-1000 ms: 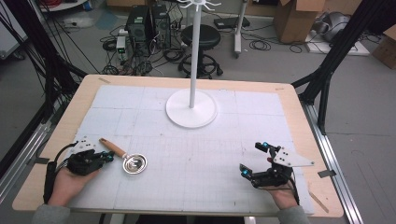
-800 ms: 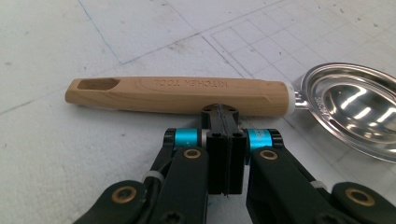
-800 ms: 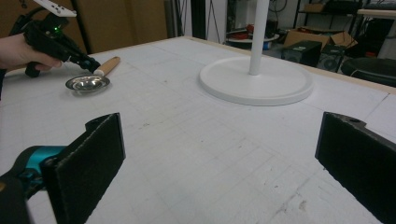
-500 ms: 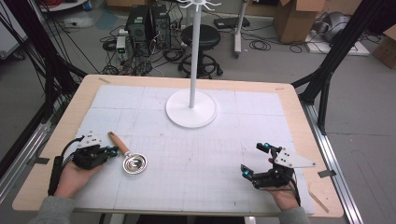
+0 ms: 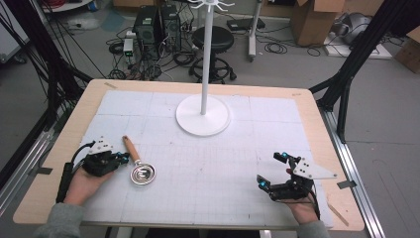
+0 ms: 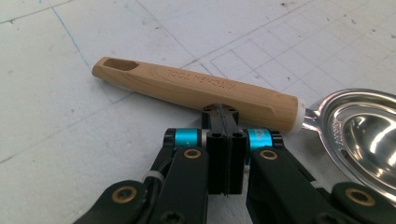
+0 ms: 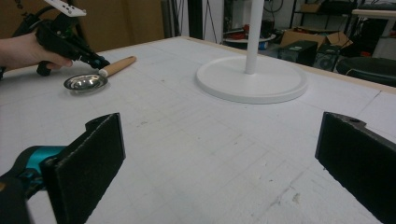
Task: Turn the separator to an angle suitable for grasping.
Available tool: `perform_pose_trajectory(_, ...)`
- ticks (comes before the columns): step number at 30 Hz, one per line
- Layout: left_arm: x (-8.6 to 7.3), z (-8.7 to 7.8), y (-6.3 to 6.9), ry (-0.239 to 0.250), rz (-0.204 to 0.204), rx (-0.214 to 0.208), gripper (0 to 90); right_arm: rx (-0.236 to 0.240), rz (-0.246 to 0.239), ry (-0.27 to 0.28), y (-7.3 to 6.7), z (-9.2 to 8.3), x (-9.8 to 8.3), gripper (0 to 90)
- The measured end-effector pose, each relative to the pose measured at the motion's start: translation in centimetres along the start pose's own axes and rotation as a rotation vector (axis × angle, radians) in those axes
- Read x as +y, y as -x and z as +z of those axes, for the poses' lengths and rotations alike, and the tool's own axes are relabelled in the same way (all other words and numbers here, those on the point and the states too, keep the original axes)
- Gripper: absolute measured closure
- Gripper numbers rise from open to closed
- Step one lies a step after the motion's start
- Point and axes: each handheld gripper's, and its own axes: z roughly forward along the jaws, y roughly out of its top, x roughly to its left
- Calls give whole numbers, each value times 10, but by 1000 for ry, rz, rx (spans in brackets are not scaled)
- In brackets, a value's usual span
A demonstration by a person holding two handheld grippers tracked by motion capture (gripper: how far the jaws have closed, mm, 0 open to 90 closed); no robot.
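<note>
A small metal strainer spoon lies on the white mat at front left, its round bowl toward me and its wooden handle pointing away. My left gripper is shut, and its closed tips rest against the side of the handle near the metal bowl, with nothing between the jaws. From the left gripper view the closed tips sit right at the wood. My right gripper stands open at front right, low over bare mat, with nothing between its pads.
A white stand has a round base and a tall pole at the back middle of the mat; the base lies ahead of the right gripper. The wooden table edge frames the mat. Chairs, boxes and cables lie beyond.
My left gripper has moved right and a little away from me, up against the wooden handle. The handle has swung slightly, its far end now more to the right. The right gripper has kept still.
</note>
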Motion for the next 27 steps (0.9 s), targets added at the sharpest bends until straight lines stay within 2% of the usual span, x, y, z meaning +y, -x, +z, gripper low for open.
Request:
perform_pose_trajectory(11,5,7,3,2,7,3,898,0,3,0,1,1,0,7)
perform_pose_trajectory(18,9,11,6,-5,30,1,899,2,5,0,1,0,0,7)
perform_pose_trajectory(27,10,13,8,-2,39,5,899,2,4,-1,1,0,0,6)
